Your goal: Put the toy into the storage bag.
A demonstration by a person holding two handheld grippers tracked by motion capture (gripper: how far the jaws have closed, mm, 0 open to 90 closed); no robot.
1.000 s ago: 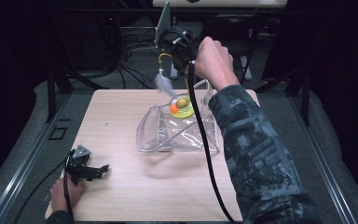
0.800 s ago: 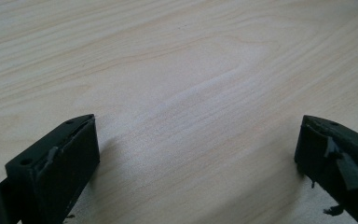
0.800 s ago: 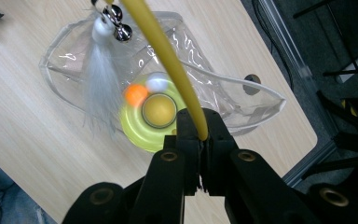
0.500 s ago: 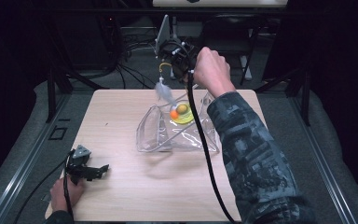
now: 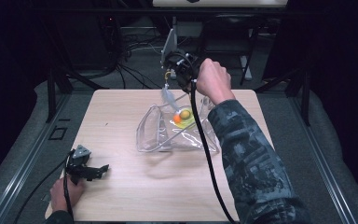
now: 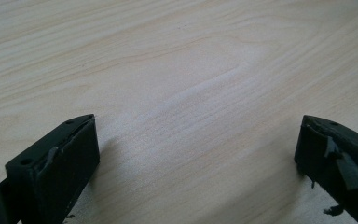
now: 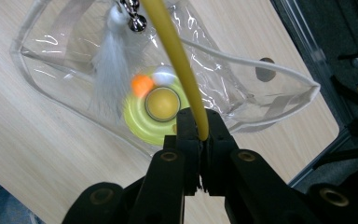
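My right gripper [image 5: 173, 74] [image 7: 199, 127] hovers over the far side of the table, shut on a thin yellow rod [image 7: 177, 51]. From the rod's end hangs a white feather [image 5: 168, 97] [image 7: 109, 79] on a metal clip. Below it a yellow disc with a yellow ball [image 5: 185, 116] [image 7: 161, 105] and an orange bead [image 7: 142, 84] lies within the outline of a clear plastic bag [image 5: 161, 137] [image 7: 265, 88]. I cannot tell whether the disc rests inside the bag. My left gripper [image 5: 98, 170] [image 6: 196, 154] lies open on the wood at the near left, nothing between its jaws.
The light wooden table [image 5: 121, 200] [image 6: 191, 70] has bare wood around the bag. A black cable [image 5: 205, 149] trails from the right gripper along the sleeve. Dark frames and cables stand behind the table's far edge.
The right hand has sunk toward the bag, bringing the rod and feather down. The left gripper has stayed put.
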